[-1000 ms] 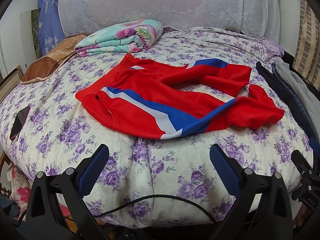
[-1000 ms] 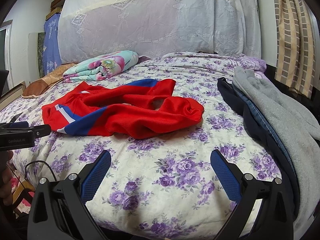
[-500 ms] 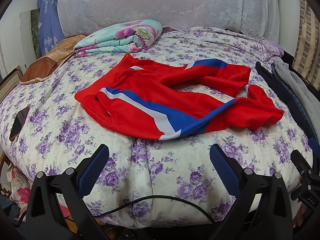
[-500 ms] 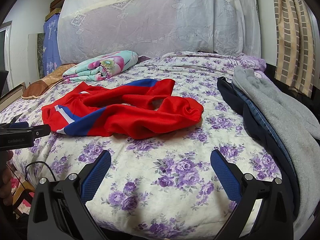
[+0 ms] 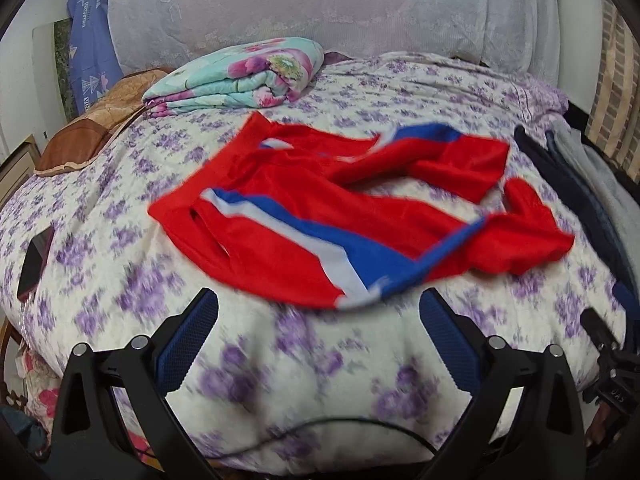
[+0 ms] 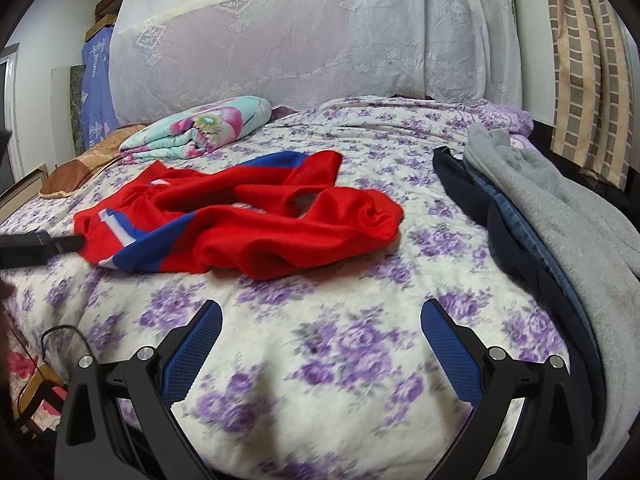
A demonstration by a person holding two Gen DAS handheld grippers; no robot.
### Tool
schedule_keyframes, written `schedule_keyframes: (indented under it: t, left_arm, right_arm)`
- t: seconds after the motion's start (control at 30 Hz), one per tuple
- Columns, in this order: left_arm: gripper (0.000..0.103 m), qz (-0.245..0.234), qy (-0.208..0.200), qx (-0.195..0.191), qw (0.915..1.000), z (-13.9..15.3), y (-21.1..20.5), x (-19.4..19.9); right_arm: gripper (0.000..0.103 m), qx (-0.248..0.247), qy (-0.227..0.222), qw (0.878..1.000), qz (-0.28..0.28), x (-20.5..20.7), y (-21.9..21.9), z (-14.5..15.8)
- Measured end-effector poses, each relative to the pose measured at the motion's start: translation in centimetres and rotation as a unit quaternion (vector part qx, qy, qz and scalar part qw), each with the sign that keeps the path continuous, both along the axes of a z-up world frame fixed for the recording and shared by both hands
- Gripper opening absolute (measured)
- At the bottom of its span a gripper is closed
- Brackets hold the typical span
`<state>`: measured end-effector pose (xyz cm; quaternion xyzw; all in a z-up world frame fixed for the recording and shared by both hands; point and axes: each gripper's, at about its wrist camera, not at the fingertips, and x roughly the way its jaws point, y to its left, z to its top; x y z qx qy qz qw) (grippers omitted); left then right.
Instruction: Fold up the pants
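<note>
1. Bedroom, from my left wrist view: a bed (image 5: 132, 304) under a quilt with purple flowers, lace-draped bedding piled at the head. One pair of red pants (image 5: 320, 216) with a blue and white side stripe lies near the middle of the bed, waistband to the left, legs trailing right and crossing loosely. My left tongs (image 5: 318, 320) hang over the near edge of the bed, spread wide and holding nothing, just short of the nearest hem.

2. Same view, counted: one folded floral blanket (image 5: 240, 76) behind the pants, one brown cushion (image 5: 96, 128) beside it, one dark phone (image 5: 36, 264) at the left edge (face not readable).

3. Right wrist view: my right tongs (image 6: 320, 328) are also wide apart and empty, above bare quilt, nearer the rumpled leg ends of the pants (image 6: 256, 220). A heap of other clothes (image 6: 552, 216) lies along the right side; I count a grey, a blue denim and a dark layer.

4. My reading of progress: nothing is folded yet. The legs need straightening and laying together, then the folds themselves are all left.
</note>
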<state>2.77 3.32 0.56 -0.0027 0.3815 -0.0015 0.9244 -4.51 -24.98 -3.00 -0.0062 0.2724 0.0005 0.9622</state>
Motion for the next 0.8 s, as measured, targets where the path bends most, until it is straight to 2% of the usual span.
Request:
schedule_keyframes:
  t: [0.1, 0.17, 0.2, 0.27, 0.3, 0.4, 0.53, 0.6, 0.63, 0.7, 0.73, 0.8]
  left_arm:
    - [0.099, 0.006, -0.01, -0.012, 0.9999, 2.1, 2.9, 3.3]
    - [0.099, -0.016, -0.013, -0.012, 0.9997, 3.0, 4.4, 6.8]
    - [0.099, -0.041, 0.004, -0.011, 0.9991, 2.9, 4.8, 9.3]
    - [0.099, -0.056, 0.034, 0.002, 0.9978, 2.4, 5.4, 13.3]
    - [0.099, -0.055, 0.051, 0.017, 0.997, 1.8, 5.7, 16.0]
    - [0.099, -0.045, 0.088, 0.025, 0.9947, 0.5, 6.2, 22.0]
    - [0.099, -0.035, 0.116, 0.034, 0.9921, -1.4, 6.5, 28.0]
    - [0.099, -0.024, 0.141, 0.024, 0.9894, -3.0, 7.0, 30.3]
    - [0.098, -0.021, 0.164, 0.004, 0.9862, -4.2, 7.2, 31.4]
    - [0.097, -0.025, 0.186, -0.015, 0.9821, -5.5, 6.7, 31.8]
    - [0.092, -0.019, 0.18, 0.004, 0.9834, -5.7, 6.0, 31.5]
    - [0.07, -0.027, 0.168, 0.011, 0.9853, -5.3, 5.2, 30.7]
  right_arm:
    - [0.1, 0.005, 0.003, 1.0, -0.013, 1.2, -1.1, -0.1]
    - [0.1, 0.014, 0.009, 1.0, -0.018, 2.2, -1.9, -0.2]
    - [0.1, 0.02, 0.012, 1.0, -0.018, 2.9, -2.3, -0.3]
    - [0.1, 0.028, 0.017, 0.999, -0.019, 4.0, -2.9, -0.3]
    - [0.1, 0.031, 0.018, 0.999, -0.018, 4.7, -3.2, -0.2]
    - [0.1, 0.027, 0.016, 0.999, -0.018, 6.4, -3.7, 0.3]
    - [0.1, 0.01, 0.014, 0.999, -0.028, 8.5, -4.5, 0.9]
    - [0.1, 0.005, 0.017, 0.999, -0.032, 9.5, -5.0, 1.1]
    - [0.1, 0.002, 0.017, 0.999, -0.034, 9.9, -5.3, 1.2]
    - [0.1, -0.008, 0.016, 0.999, -0.039, 10.6, -5.8, 1.4]
    - [0.1, -0.013, 0.015, 0.999, -0.041, 10.9, -6.0, 1.4]
    - [0.1, -0.024, 0.012, 0.999, -0.046, 11.6, -6.5, 1.6]
